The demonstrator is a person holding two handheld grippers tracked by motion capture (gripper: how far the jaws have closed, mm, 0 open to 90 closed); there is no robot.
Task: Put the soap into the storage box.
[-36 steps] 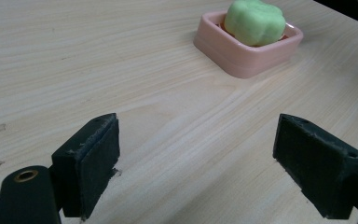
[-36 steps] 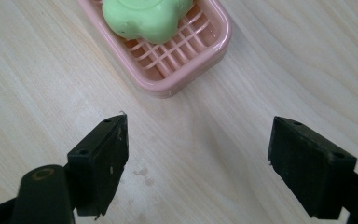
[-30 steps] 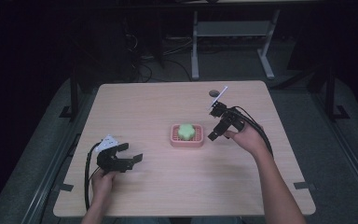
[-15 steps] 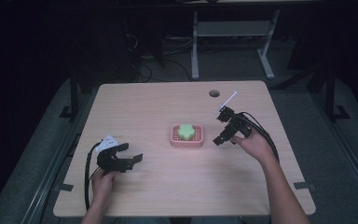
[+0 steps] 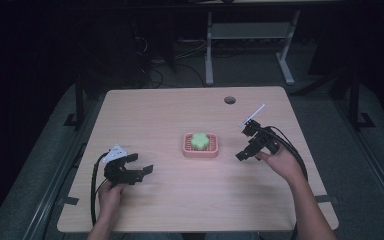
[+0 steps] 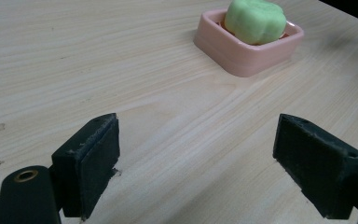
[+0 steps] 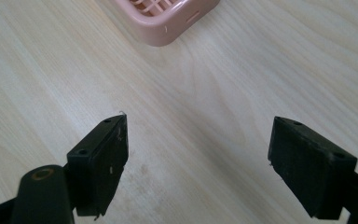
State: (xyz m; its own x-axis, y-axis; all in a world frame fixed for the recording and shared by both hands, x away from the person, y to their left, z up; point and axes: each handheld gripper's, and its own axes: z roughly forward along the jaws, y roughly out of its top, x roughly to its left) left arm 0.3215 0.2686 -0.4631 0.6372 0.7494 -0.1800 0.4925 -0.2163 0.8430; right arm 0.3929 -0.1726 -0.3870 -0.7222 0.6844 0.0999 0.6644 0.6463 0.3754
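Observation:
A pink square dish (image 5: 200, 151) sits near the middle of the wooden table (image 5: 170, 115), and a pale green lobed piece (image 5: 199, 140) rests in it. In the left gripper view the dish (image 6: 242, 53) with the green piece (image 6: 255, 21) lies ahead, well beyond the jaws. My left gripper (image 5: 142, 167) is open at the front left, nothing between its pads (image 6: 93, 154). My right gripper (image 5: 244, 145) is open just right of the dish, angled down at bare wood. The right gripper view catches a corner of the dish (image 7: 168, 23) above its empty jaws.
A round cable hole (image 5: 229, 100) is in the table's far right part. Behind the table stand a white desk frame (image 5: 250, 35) and cables on the dark floor. Bare wood lies between both grippers and the front edge.
My right gripper has drawn back toward the front and slightly right, away from the dish, and tilted downward. The left gripper has stayed put.

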